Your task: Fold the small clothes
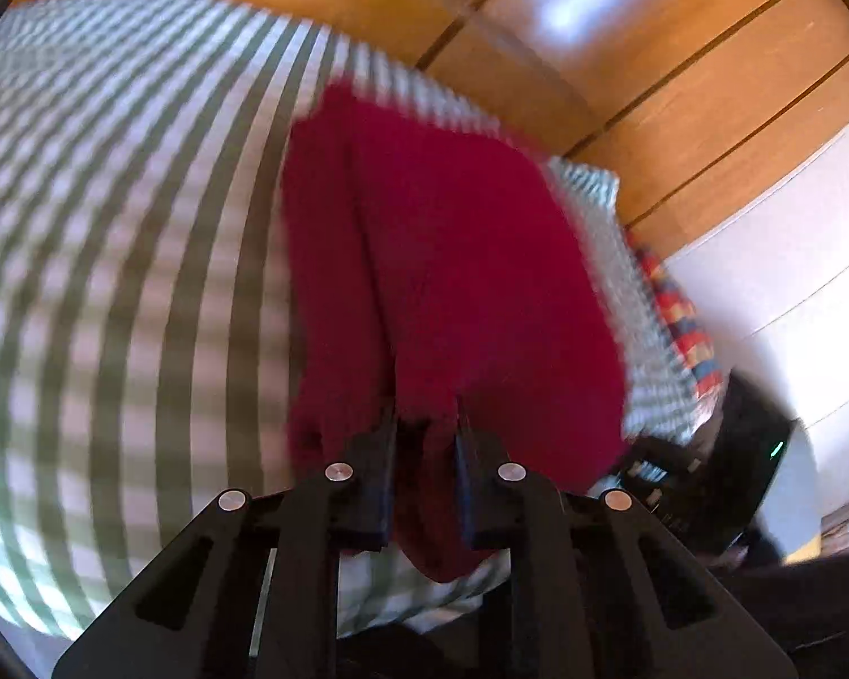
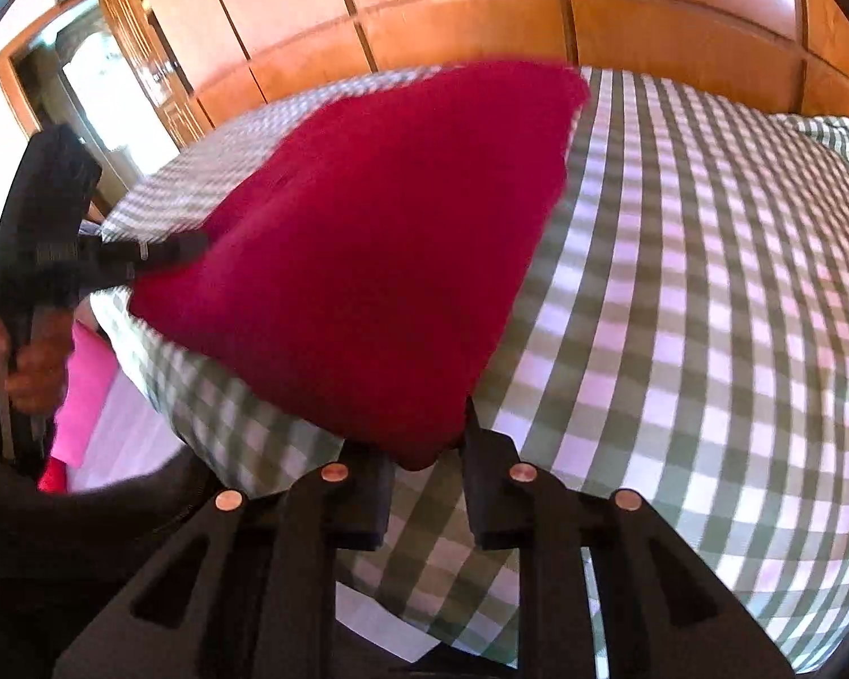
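Both grippers, left gripper [image 1: 424,424] and right gripper [image 2: 427,441], clamp the near corners of the red garment [image 2: 368,237] on the checked bedspread [image 2: 679,311]; next, probably carry those corners far for the fold.

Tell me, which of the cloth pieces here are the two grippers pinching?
The dark red garment; both the left gripper and the right gripper pinch its near edge. The bright pink cloth lies off the bed, untouched.

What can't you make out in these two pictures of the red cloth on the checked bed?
- Red cloth: garment type unclear, motion blur in both views.
- Its near edge: left claw hides it in the left view.
- Right claw: pad contact hidden under the cloth's corner.
- Pink item: cut off behind the checked bed.
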Tool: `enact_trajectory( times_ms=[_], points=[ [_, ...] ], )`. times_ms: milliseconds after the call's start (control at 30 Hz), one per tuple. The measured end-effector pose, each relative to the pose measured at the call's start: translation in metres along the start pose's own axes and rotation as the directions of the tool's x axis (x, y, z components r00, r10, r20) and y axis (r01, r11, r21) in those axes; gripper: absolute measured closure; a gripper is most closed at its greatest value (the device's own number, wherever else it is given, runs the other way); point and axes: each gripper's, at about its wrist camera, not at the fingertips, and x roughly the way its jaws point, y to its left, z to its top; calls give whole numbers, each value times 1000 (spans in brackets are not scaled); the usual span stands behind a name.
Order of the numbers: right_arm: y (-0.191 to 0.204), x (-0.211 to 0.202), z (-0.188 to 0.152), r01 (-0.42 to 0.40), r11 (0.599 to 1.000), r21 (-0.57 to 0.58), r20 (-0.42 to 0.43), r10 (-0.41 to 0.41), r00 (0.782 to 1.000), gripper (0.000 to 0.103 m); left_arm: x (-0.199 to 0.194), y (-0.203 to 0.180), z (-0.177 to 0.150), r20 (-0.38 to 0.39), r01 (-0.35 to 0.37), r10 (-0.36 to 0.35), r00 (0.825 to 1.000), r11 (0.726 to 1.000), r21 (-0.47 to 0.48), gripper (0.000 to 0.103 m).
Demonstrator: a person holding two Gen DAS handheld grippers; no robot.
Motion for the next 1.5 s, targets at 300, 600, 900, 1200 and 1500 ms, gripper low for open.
enact_trajectory(
  times_ms=[300,600,900,1200,1500],
  points=[
    [-27,-53,-8,-76,997,13,6,76,997,39,-33,3,36,121,133,-126,985,990,-52,51],
    [-29,-73,48,-12,1000,11,166,10,986,38,11,1,75,72,129,-121,990,986,-110,79],
    [37,-6,66,136,971,-198,175,-102,979,39,-21,-19,68,200,-74,67,978,997,27,89],
    [29,19,53,147,981,-125,186,-122,975,37,-19,-29,66,242,-250,253,937,967,-41,84],
    [10,-15,66,55,998,-35,155,-49,987,29,-5,-79,46,294,-406,346,891,897,175,84]
  ],
)
